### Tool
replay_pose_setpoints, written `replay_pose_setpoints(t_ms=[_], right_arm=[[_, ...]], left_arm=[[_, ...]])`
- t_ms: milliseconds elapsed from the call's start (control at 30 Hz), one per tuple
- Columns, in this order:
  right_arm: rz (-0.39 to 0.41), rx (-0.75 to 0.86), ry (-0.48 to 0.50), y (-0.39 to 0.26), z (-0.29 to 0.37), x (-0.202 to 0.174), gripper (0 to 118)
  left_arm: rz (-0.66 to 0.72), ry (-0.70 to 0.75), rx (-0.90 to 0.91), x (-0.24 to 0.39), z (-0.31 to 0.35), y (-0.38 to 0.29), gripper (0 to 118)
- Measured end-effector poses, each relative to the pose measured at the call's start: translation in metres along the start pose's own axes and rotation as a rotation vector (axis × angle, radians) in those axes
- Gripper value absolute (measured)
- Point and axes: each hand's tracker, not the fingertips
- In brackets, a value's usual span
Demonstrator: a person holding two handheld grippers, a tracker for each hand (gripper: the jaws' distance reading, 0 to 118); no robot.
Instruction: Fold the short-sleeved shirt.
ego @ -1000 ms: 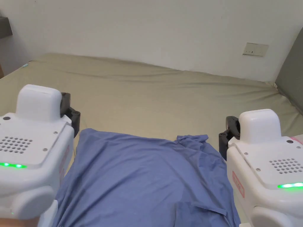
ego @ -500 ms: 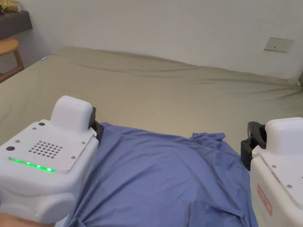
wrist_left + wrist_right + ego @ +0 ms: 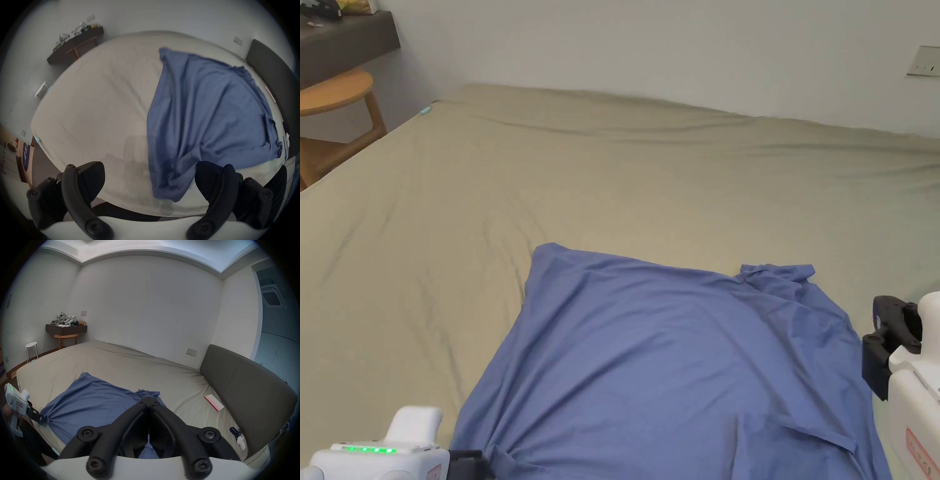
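Lying on the bed (image 3: pixel 456 187), the blue shirt (image 3: pixel 650 362) meets the wide-open left gripper (image 3: pixel 149 183); the right gripper (image 3: pixel 149 400) is closed.

The bed (image 3: pixel 650 175) is covered with a beige sheet (image 3: pixel 123 363) that has some soft wrinkles. On it lies the blue short-sleeved shirt (image 3: pixel 669 362), spread out and a little creased. Its near corner is bunched just beside the left hand-held gripper (image 3: pixel 464 464), and its other side edge lies just beside the right hand-held gripper (image 3: pixel 149 400). To the right of the right hand-held gripper, well apart from the shirt, a flat white and pink card (image 3: pixel 214 402) lies on the sheet near the dark headboard (image 3: pixel 250 386).
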Motion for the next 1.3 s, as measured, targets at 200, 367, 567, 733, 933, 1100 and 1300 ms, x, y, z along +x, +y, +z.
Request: replay_pose_setpoints(t_ms=[200, 367, 567, 733, 933, 1100, 1300], right_arm=[[-0.007, -0.013, 0.001, -0.001, -0.002, 0.001, 2], [0.004, -0.011, -0.009, -0.001, 0.001, 0.002, 2], [-0.006, -0.042, -0.035, -0.008, 0.001, 0.014, 2], [-0.031, -0.088, -0.05, -0.023, 0.001, 0.029, 2], [-0.092, -0.385, -0.012, -0.09, -0.025, 0.046, 99], [-0.142, -0.705, 0.046, -0.18, -0.05, 0.042, 101], [-0.126, -0.77, 0.073, -0.227, -0.062, 0.026, 101]], left_arm=[[-0.043, 0.0, -0.083, 0.009, -0.034, -0.006, 108], [-0.064, -0.013, -0.061, 0.011, -0.025, 0.0, 101], [-0.146, -0.012, 0.075, 0.027, 0.004, 0.009, 4], [-0.126, -0.007, 0.189, 0.027, 0.031, 0.025, 4], [-0.109, -0.028, 0.273, 0.03, 0.053, 0.04, 4], [-0.107, -0.034, 0.243, 0.033, 0.054, 0.036, 4], [-0.128, -0.012, 0.188, 0.033, 0.05, 0.025, 4]])
